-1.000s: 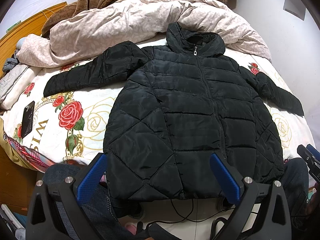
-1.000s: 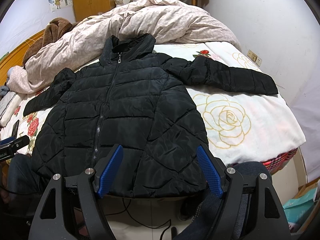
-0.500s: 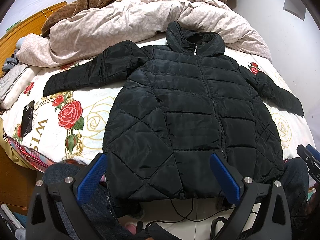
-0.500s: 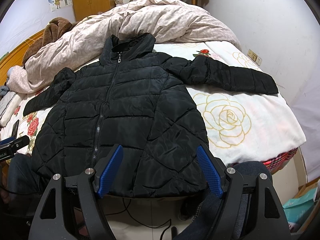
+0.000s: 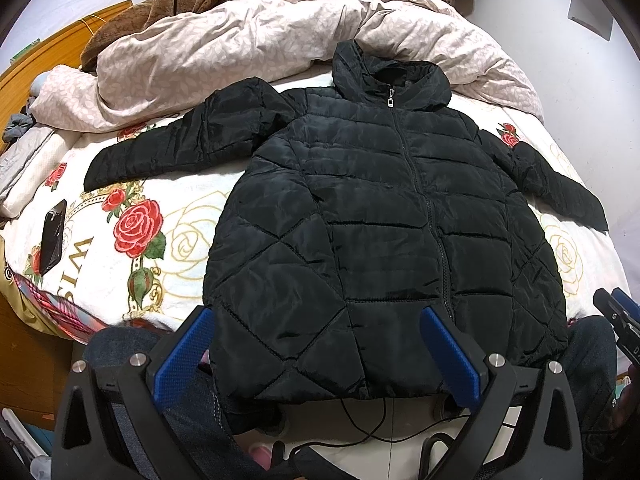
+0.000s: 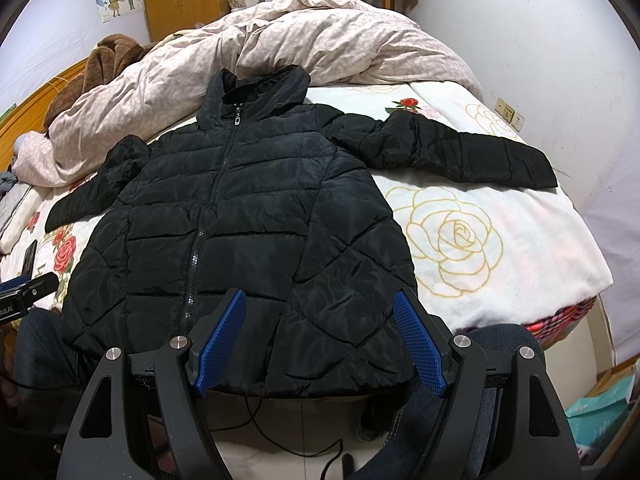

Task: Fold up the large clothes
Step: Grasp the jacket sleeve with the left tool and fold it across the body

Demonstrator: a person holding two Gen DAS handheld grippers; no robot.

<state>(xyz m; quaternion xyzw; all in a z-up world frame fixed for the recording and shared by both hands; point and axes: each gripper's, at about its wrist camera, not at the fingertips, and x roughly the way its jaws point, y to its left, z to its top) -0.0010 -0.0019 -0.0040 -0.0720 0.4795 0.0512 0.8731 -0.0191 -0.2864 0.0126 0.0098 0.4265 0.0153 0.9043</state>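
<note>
A black quilted hooded jacket (image 5: 376, 216) lies flat, front up and zipped, on the bed, sleeves spread to both sides; its hem hangs over the near edge. It also shows in the right wrist view (image 6: 248, 220). My left gripper (image 5: 316, 320) is open and empty, held just before the hem's left half. My right gripper (image 6: 320, 304) is open and empty before the hem's right half. The left sleeve (image 5: 180, 152) and the right sleeve (image 6: 452, 152) lie straight out.
A crumpled beige duvet (image 5: 256, 44) and a brown blanket (image 5: 160, 4) fill the bed's far side. A black phone (image 5: 54, 236) lies on the rose-print sheet (image 5: 140, 236) at the left. A white wall (image 6: 560, 60) runs along the right. Cables (image 5: 360, 420) lie on the floor below.
</note>
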